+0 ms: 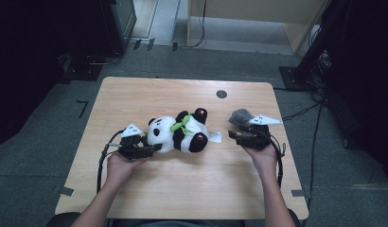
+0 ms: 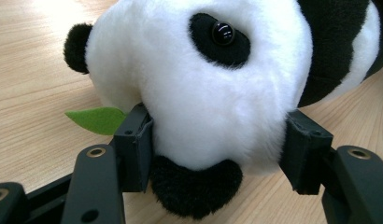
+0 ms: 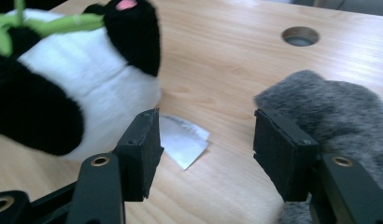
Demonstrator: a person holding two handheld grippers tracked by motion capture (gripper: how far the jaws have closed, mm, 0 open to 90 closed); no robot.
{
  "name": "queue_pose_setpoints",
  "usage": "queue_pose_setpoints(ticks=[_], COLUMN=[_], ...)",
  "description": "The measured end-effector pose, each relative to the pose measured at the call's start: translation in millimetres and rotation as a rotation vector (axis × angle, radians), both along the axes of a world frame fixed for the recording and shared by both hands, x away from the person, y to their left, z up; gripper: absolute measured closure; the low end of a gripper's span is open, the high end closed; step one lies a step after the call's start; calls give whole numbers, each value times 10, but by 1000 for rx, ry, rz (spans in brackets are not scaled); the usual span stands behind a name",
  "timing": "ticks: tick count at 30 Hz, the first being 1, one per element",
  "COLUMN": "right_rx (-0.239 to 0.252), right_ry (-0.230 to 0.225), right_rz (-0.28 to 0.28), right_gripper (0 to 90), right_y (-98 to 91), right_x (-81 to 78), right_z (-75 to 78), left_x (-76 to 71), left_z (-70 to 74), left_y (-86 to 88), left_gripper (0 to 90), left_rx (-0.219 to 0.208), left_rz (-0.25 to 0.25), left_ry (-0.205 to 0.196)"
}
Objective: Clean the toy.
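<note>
The left gripper has its two black pads squeezed onto the head of the panda toy, one pad sunk into the white plush on each side of the face, the jaws set fairly narrow around the soft fur. Just past the left pad pokes a flat green felt leaf. The panda lies on its back near the middle of the wooden table, head toward the left gripper, black legs with pink soles pointing away, a green ribbon tied round its neck and a white cloth label lying flat on the wood beside its rump. Over on the right, the right gripper has its jaws parted about halfway with only bare tabletop between them, gripping nothing. Against its far jaw sits a grey furry lump, shaggy and rounded. Beyond that, a round hole is cut into the pale wood-grain top.
</note>
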State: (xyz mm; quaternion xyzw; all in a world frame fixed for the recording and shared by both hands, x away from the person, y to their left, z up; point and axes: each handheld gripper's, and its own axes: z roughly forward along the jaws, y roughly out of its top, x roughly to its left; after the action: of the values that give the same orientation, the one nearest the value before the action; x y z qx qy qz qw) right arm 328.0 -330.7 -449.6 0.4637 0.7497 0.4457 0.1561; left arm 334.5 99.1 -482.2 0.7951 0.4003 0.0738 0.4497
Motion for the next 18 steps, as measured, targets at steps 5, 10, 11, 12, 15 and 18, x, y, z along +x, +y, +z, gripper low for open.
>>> queue_pose_setpoints(ticks=[5,10,11,12,15,18], right_rx=[20,13,5,-1,1,20], right_ry=[6,12,32,42,33,26], right_rz=[50,96,101,106,133,168], right_gripper=[404,378,367,362,351,340], right_y=[127,269,301,332,408,469], right_x=[-63,-98,-100,-106,-126,-138], right_z=[-18,-28,-27,-24,-19,-26], left_x=[28,61,67,72,81,86], left_z=[20,35,37,39,46,47], left_y=[3,8,9,10,8,9], left_gripper=[374,373,373,372,372,372], left_rx=[-5,-4,-5,-6,-6,-7], left_rz=[-1,-3,-3,-4,-3,-4], left_ry=[12,18,19,20,25,25])
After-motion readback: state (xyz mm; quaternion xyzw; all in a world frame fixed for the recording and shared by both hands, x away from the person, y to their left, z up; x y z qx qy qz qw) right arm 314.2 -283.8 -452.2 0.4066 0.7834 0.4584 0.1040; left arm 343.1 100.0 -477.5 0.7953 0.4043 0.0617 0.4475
